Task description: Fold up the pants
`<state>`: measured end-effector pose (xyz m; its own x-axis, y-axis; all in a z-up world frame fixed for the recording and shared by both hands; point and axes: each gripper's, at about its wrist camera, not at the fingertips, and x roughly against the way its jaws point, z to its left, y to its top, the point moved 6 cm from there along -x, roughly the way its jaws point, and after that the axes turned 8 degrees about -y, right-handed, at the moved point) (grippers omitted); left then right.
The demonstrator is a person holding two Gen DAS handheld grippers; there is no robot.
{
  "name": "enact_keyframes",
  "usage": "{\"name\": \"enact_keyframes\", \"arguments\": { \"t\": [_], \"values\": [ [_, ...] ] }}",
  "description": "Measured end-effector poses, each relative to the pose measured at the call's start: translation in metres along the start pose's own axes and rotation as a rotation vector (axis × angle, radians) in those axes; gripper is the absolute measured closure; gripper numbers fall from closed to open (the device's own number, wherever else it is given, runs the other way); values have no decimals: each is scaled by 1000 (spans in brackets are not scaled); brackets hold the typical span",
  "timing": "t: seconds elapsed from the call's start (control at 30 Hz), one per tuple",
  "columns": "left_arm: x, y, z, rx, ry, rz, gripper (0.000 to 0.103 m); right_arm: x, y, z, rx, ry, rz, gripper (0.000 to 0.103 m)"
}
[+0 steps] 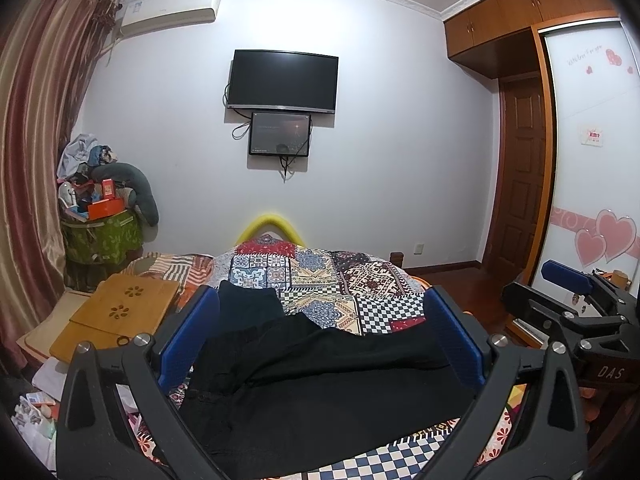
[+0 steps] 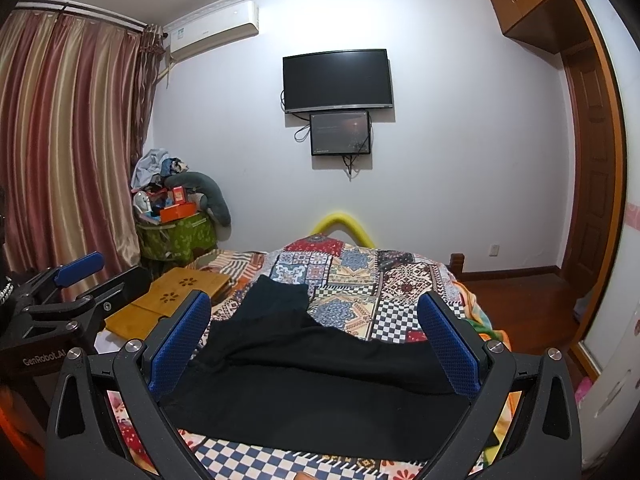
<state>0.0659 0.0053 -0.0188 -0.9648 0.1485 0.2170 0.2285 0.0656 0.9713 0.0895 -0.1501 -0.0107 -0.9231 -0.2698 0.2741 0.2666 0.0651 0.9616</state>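
Black pants (image 1: 320,384) lie spread on the patchwork bedspread (image 1: 320,280), one leg reaching away toward the far left, the other running to the right. They also show in the right wrist view (image 2: 312,380). My left gripper (image 1: 320,332) is open and empty, held above the near part of the pants. My right gripper (image 2: 316,336) is open and empty, also above the pants. The right gripper shows at the right edge of the left wrist view (image 1: 576,300); the left gripper shows at the left edge of the right wrist view (image 2: 68,280).
A wooden lap desk (image 1: 120,312) lies on the bed's left side. A green bag piled with clutter (image 1: 100,236) stands by the curtain (image 1: 36,160). A TV (image 1: 282,80) hangs on the far wall. A wardrobe (image 1: 592,160) and door are on the right.
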Motion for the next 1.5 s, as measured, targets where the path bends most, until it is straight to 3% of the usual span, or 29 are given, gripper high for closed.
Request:
{"name": "enact_keyframes", "arguments": {
  "t": [0.27,0.53,0.7,0.87,1.17,1.33,1.5],
  "values": [
    [-3,1,4,5,3,3,0,-3,0,-1,-2,0,6,0],
    [-26,1,21,-12,-5,55,0,-25,-6,-4,8,-2,47,0],
    [-53,2,47,-24,54,83,0,-55,-13,-9,10,-6,108,0],
    [-105,-7,95,-19,87,201,0,-89,-17,-23,28,3,164,0],
    [-202,-47,193,48,137,422,0,-176,-40,-43,169,-11,249,0],
    [-256,-87,245,148,151,538,0,-228,-67,-47,223,35,350,1],
    [-299,-143,288,227,215,667,0,-276,-95,-54,216,86,493,1]
  ]
}}
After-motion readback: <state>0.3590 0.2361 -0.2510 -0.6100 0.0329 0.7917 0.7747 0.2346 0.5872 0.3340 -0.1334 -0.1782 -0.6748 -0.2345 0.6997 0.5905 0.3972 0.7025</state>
